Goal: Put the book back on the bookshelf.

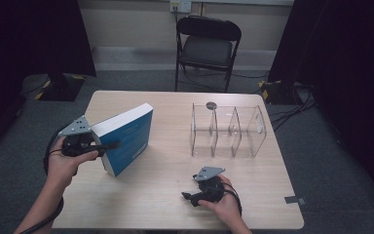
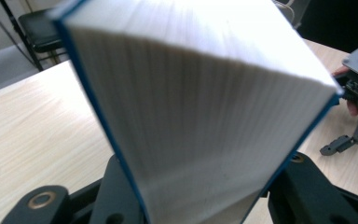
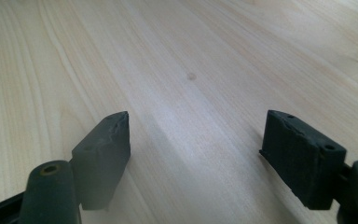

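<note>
Left hand-held gripper (image 1: pixel 108 145) clamping thick blue book (image 1: pixel 131 134)

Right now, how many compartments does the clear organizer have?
3, side by side in the clear organizer at the table's far right: left, middle, right. All look empty, though glare makes it hard to tell.

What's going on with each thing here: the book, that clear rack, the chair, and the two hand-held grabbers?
Blue book: closed, tilted up on one edge, clamped across its pages.
Left gripper: jaws shut on the book.
Right gripper: jaws open, nothing between them, low over the table.
Clear divider rack: upright, compartments empty.
Folding chair: unfolded, unoccupied.
</note>
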A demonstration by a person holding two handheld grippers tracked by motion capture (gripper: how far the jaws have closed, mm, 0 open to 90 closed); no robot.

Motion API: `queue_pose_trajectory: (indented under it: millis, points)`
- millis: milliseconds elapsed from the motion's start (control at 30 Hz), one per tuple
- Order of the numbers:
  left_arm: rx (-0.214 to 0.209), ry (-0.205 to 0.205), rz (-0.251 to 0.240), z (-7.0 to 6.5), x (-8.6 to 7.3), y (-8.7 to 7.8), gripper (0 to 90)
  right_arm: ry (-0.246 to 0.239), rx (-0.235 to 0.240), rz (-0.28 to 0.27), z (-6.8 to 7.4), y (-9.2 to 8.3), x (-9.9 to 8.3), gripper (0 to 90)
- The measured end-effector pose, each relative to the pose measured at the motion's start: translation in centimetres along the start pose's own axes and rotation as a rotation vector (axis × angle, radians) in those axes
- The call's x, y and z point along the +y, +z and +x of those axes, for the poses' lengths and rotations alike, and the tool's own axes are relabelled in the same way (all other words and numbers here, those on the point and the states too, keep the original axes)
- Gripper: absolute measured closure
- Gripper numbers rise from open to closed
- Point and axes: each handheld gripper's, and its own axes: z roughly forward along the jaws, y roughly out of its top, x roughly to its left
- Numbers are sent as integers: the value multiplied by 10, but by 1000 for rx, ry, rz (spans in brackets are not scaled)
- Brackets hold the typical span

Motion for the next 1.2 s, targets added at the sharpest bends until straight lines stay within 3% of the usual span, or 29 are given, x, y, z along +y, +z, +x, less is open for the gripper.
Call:
queue_pose_trajectory:
  millis: [167, 200, 333, 467, 567, 800, 867, 967, 1067, 1200]
  points:
    - [19, -9, 17, 4, 1, -2, 599, 1, -1, 0, 0, 0, 0, 227]
    - [48, 6, 22, 4, 2, -3, 596, 6, 4, -1, 0, 0, 0, 227]
    - [93, 6, 46, 6, 4, -6, 580, 10, 7, -2, -1, 0, 0, 228]
    - [77, -14, 46, 9, 4, -6, 581, 6, 3, -1, 0, 0, 0, 227]
    - [101, -3, 89, 8, 10, -5, 579, 6, 2, 0, 0, 0, 0, 228]
    - [121, -21, 101, 9, 12, -4, 563, -7, -7, 4, 1, 0, 0, 228]
    - [127, -73, 122, 10, 11, -3, 518, -13, -15, 6, 2, 1, 0, 228]
    - [140, -69, 121, 8, 10, -1, 488, -20, -19, 8, 3, 1, 0, 228]
    - [183, -54, 143, 5, 10, 0, 390, -21, -21, 8, 3, 1, 0, 228]
    - [174, -65, 185, 4, 10, 1, 299, -24, -24, 11, 4, 1, 0, 228]
